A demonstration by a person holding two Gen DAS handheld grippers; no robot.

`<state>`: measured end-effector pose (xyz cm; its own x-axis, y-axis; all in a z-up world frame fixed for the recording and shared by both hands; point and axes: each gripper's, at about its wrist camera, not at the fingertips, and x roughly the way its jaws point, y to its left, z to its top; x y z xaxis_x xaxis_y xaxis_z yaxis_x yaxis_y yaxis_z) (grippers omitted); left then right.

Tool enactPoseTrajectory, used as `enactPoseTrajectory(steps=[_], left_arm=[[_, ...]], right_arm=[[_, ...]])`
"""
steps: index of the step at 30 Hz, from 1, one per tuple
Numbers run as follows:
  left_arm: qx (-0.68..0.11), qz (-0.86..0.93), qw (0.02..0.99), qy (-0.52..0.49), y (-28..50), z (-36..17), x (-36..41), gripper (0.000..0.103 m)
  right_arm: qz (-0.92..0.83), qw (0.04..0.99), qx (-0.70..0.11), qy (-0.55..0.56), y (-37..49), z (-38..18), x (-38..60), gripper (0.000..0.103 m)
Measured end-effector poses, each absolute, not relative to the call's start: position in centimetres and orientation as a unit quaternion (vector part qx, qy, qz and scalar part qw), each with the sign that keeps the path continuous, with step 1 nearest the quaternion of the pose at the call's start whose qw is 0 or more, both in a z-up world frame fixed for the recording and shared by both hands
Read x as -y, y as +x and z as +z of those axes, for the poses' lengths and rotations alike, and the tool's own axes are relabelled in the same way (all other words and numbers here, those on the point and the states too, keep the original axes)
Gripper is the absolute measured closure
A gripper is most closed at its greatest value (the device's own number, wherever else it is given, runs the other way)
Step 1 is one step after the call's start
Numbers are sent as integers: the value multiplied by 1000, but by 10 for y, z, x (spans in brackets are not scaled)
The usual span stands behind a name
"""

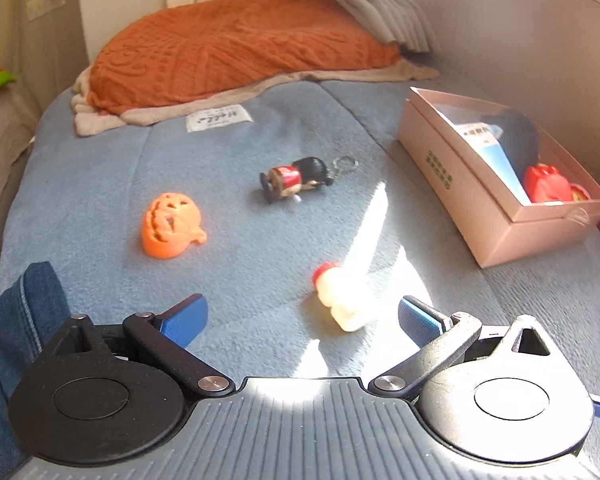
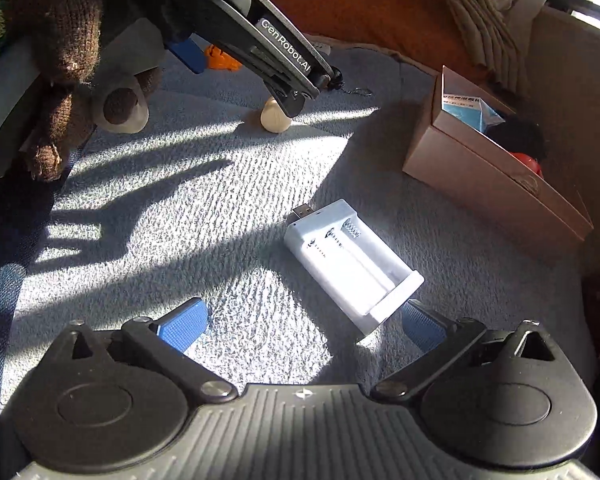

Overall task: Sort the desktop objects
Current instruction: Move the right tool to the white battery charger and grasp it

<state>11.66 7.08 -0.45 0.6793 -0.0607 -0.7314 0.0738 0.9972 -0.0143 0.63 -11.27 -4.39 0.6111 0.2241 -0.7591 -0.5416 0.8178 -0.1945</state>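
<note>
**Both grippers open above a blue blanket with small things**

Blue pads of the right gripper [image 2: 303, 326] stand wide apart, released, with nothing pressed between them. Just beside its right pad lies a white battery charger [image 2: 352, 258], empty, with springs visible in its slots and a USB plug at its far end. The near corner of the charger is very close to that pad; I cannot tell if they touch.

Also the left gripper [image 1: 300, 316] is open and holds nothing. Between its pads, a little farther, lies a small pale bottle [image 1: 340, 300] with a red cap, on its side in a patch of strong sunlight. Farther left is an orange pumpkin toy [image 1: 172, 226], and behind the bottle a figure keychain [image 1: 296, 178] in red and black with a metal ring.

All these things rest on a blue blanket [image 1: 100, 168]. At the right stands a pink cardboard box [image 1: 460, 196], open on top; inside are a blue-white packet, something black and a red toy. Nothing blocks the way between the box and the loose things.

At the far end lie an orange towel [image 1: 236, 44] and a grey folded cloth [image 1: 376, 4]. A denim sleeve [image 1: 28, 312] shows at the near left edge.
</note>
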Motion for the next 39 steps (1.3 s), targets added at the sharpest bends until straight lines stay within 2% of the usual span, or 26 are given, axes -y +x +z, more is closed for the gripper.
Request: enactPoseTrajectory(steps=[5, 8, 10, 12, 14, 16, 18, 21, 28, 35, 39], left_arm=[[-417, -65, 906, 18, 125, -14, -47, 2], [-423, -61, 904, 17, 132, -20, -45, 26], [-422, -60, 904, 22, 130, -24, -46, 27], [-421, -64, 904, 26, 128, -26, -47, 33], [-418, -88, 904, 3, 123, -23, -52, 32], [-410, -113, 905, -19, 121, -20, -52, 28], [-403, -132, 905, -32, 119, -18, -51, 19], [-400, -161, 901, -53, 118, -18, -48, 16], [-404, -86, 911, 6, 125, -14, -51, 10], [-395, -145, 905, 71, 151, -13, -45, 3], [-431, -156, 888, 33, 162, -27, -49, 3]], right_arm=[[216, 881, -400, -130, 14, -52, 128, 0], [218, 883, -393, -139, 13, -52, 125, 0], [219, 884, -388, -142, 11, -53, 124, 0], [219, 885, -385, -141, 11, -54, 124, 0], [219, 886, -384, -142, 10, -54, 124, 0], [219, 887, -380, -146, 9, -54, 123, 0], [218, 889, -375, -150, 8, -54, 121, 0], [217, 891, -369, -152, 6, -54, 121, 0], [216, 892, -367, -154, 3, -54, 121, 0], [216, 892, -364, -157, 4, -55, 121, 0], [216, 894, -355, -168, 2, -55, 119, 0]])
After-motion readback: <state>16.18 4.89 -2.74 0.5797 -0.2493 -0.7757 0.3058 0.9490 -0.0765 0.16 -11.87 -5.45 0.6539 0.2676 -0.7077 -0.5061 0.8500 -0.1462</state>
